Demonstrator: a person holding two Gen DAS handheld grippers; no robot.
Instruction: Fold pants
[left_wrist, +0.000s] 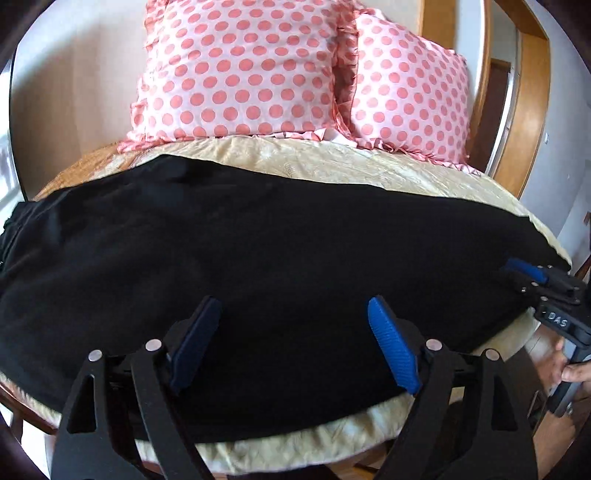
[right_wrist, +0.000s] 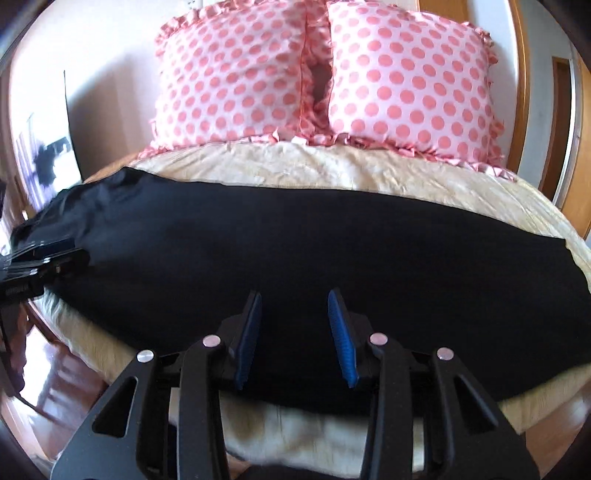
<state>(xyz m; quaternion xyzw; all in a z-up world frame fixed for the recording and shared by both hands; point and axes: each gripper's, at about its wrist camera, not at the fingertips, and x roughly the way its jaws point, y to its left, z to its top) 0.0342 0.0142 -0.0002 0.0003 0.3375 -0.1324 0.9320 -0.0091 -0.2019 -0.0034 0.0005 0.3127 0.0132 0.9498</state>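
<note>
My left gripper (left_wrist: 295, 343) and right gripper (right_wrist: 293, 338) are both released, holding nothing, poised above the pants (left_wrist: 258, 240). The pants lie flat across the bed (left_wrist: 332, 162), spread ready for the next fold.

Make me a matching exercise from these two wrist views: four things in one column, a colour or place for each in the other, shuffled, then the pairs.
Column 1
1. pants
2. pillows
3. bed cover
4. right hand-held gripper

Column 2
A. cream, under the black cloth
B. pink with darker dots, at the head of the bed
C. black, spread across the bed
D. blue pads apart over the near edge of the cloth

Pairs: 1-C, 2-B, 3-A, 4-D
</note>
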